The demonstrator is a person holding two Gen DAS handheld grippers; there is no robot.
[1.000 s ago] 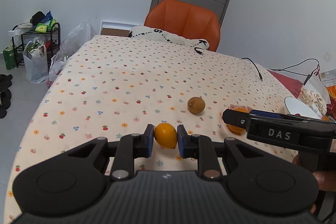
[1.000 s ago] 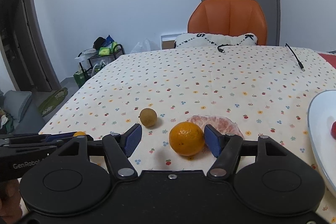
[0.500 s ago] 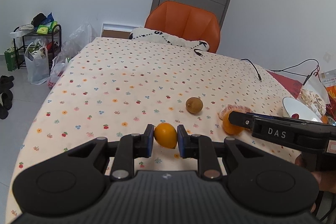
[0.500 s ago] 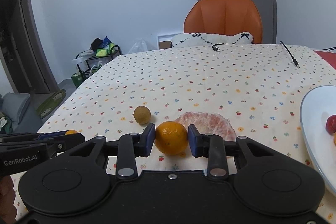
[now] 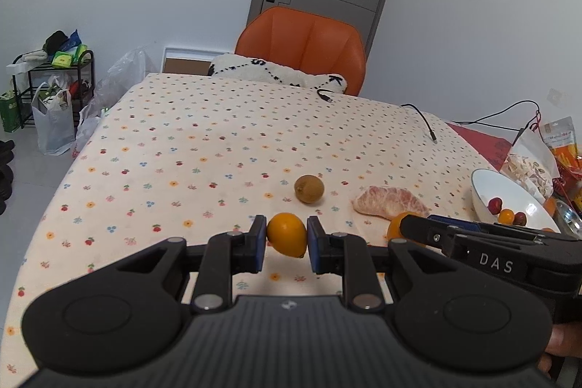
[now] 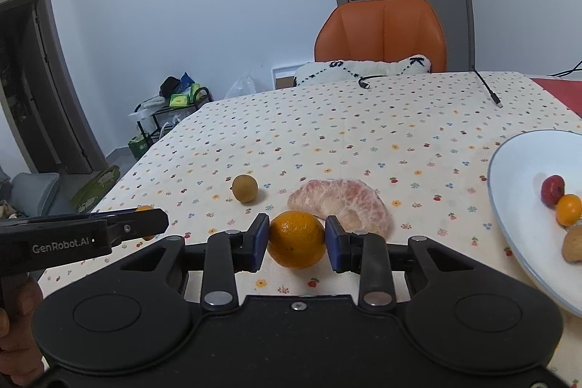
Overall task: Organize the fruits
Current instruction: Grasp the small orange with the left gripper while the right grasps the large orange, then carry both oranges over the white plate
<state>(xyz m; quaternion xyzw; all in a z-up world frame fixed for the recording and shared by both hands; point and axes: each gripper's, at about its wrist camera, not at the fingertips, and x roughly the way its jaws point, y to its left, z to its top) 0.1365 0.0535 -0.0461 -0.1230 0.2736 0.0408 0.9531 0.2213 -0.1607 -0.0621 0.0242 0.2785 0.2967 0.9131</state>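
White bowl [image 6: 509, 206] holds small red and yellow fruits. Lemon [image 5: 287, 234] is pinched by left gripper [image 5: 284, 242], orange [image 6: 296, 239] by right gripper [image 6: 296, 242], above the tablecloth [image 5: 203, 148]. Snack bags [image 5: 545, 155] are seen only in left view.

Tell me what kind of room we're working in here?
Probably a room in a home: a table under a flower-print cloth, an orange chair with a cushion, and a cluttered rack by the wall.

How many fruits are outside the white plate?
4. A lemon in the left tool, an orange in the right tool, a brown round fruit and a peeled pomelo segment lying on the tablecloth beyond them. The tools could hide more.
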